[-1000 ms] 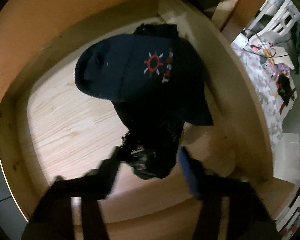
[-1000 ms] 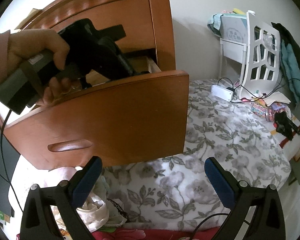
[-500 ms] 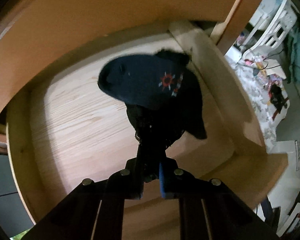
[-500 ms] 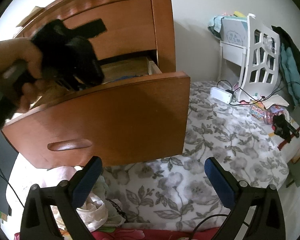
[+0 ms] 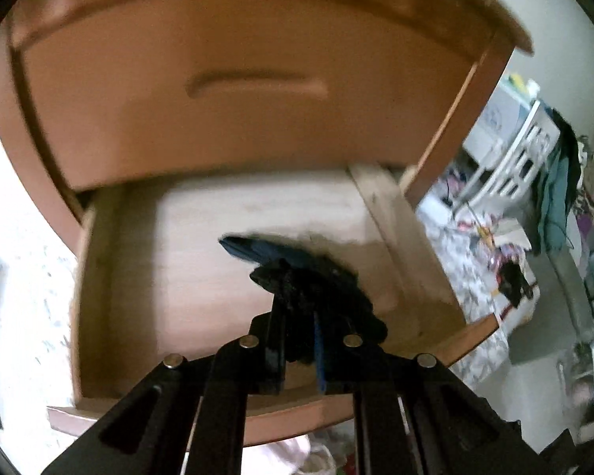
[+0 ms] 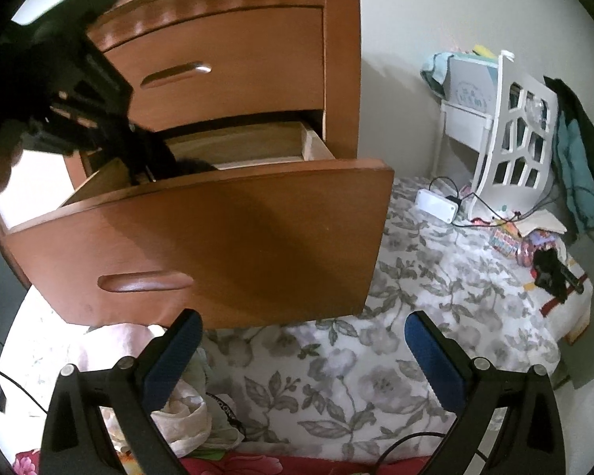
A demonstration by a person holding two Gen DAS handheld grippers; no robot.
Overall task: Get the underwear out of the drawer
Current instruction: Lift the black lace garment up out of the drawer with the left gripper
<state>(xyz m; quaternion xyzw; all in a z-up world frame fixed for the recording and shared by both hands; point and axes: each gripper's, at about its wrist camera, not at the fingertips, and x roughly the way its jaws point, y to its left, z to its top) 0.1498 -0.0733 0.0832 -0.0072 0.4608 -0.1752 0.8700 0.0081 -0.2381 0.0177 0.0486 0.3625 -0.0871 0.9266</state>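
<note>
Your left gripper [image 5: 299, 350] reaches down over the open drawer [image 5: 388, 213], clenched on the dark underwear [image 5: 313, 277] — the bundle hangs above the bare wooden floor, near the right wall. Your right gripper [image 6: 297, 350] hovers released, jaws wide, below the drawer front above the floral bedspread [image 6: 435, 277].

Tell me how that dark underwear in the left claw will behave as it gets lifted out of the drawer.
Probably floppy: the dark underwear bunches and droops around the shut left claw. Likely light, since a pinch holds it. It may drag on the drawer front.
</note>
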